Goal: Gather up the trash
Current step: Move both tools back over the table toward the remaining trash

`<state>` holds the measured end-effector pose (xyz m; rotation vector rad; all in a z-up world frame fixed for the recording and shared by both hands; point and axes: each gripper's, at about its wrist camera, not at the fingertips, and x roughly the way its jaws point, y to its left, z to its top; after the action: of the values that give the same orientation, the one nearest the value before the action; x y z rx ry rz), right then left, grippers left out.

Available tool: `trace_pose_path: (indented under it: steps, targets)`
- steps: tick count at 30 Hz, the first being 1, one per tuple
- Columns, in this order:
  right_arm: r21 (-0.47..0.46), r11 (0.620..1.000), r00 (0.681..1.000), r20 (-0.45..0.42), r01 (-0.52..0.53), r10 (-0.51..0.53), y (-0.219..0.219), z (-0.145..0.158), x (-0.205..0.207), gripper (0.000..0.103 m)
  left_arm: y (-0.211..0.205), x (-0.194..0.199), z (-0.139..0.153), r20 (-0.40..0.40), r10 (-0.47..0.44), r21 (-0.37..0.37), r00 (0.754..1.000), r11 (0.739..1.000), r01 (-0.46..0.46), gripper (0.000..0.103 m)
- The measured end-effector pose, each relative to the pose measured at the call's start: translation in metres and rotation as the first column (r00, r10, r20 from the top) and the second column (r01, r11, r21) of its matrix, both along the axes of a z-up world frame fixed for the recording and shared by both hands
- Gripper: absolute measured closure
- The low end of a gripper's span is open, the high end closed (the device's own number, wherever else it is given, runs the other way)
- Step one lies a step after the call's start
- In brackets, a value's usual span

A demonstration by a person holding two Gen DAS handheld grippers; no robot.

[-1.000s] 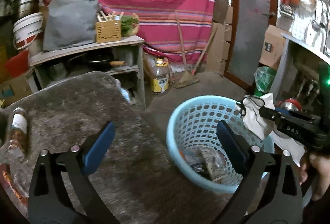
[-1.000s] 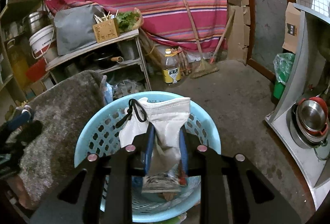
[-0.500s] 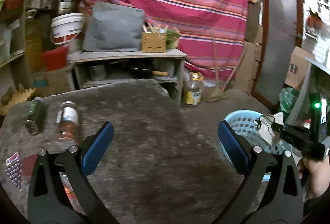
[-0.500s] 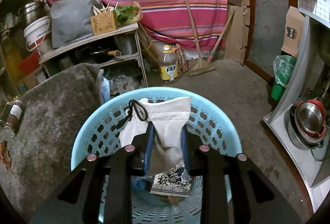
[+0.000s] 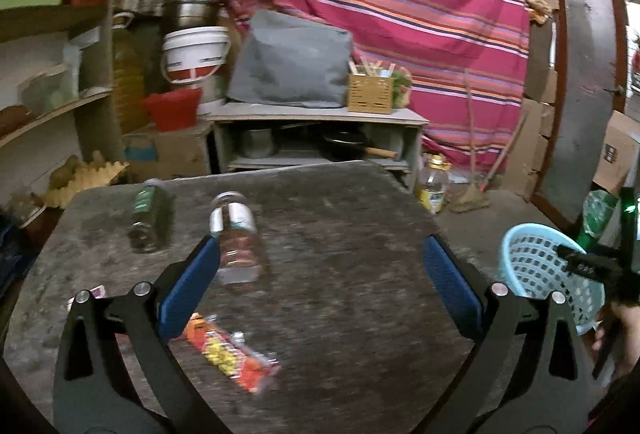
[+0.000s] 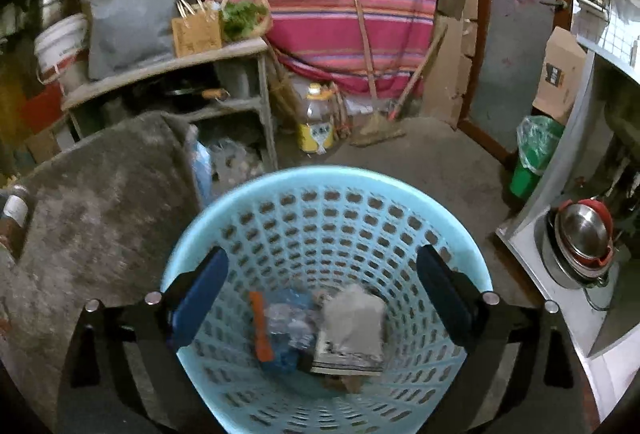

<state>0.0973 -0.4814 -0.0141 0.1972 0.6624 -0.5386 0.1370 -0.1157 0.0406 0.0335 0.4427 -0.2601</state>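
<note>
My right gripper (image 6: pixel 320 288) is open and empty above the light blue basket (image 6: pixel 328 178). The white face mask (image 6: pixel 352 318) lies inside it on other trash. My left gripper (image 5: pixel 320 274) is open and empty over the grey table (image 5: pixel 340 214). On the table lie a clear bottle (image 5: pixel 238 238) by the left finger, a green bottle (image 5: pixel 146 218) further left, and an orange snack wrapper (image 5: pixel 232 350) near the front. The basket (image 5: pixel 548 274) shows at the right of the left wrist view.
A low shelf (image 5: pixel 320 118) with a grey bag and a wooden box stands behind the table. A yellow-labelled jug (image 6: pixel 316 122) and a broom (image 6: pixel 376 114) stand on the floor. A green bin (image 6: pixel 534 154) and metal bowls (image 6: pixel 584 238) are at the right.
My right gripper has opened and the face mask has dropped into the basket. My left gripper has swung left from the basket to over the table.
</note>
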Motion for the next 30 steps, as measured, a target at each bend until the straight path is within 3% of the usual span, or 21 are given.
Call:
trace_pose_path:
  steps: [8, 16, 22, 30]
  targets:
    - [-0.018, 0.994, 0.987, 0.112, -0.112, 0.114, 0.06, 0.025, 0.002, 0.004, 0.067, 0.006, -0.006, -0.003, 0.131, 0.016, 0.991, 0.991, -0.131, 0.005]
    - [-0.088, 0.964, 0.963, 0.075, -0.251, 0.257, 0.129, 0.019, 0.022, 0.004, 0.136, 0.017, -0.012, -0.027, 0.255, 0.031, 0.966, 0.967, -0.254, 0.005]
    - [-0.049, 0.944, 0.94, 0.088, -0.326, 0.329, 0.166, 0.017, 0.032, 0.004, 0.18, 0.019, -0.021, -0.066, 0.313, 0.022, 0.948, 0.95, -0.312, 0.005]
    - [-0.053, 0.884, 0.881, 0.068, -0.465, 0.467, 0.24, 0.008, 0.048, 0.004, 0.219, 0.014, -0.033, -0.093, 0.352, 0.021, 0.931, 0.936, -0.352, 0.005]
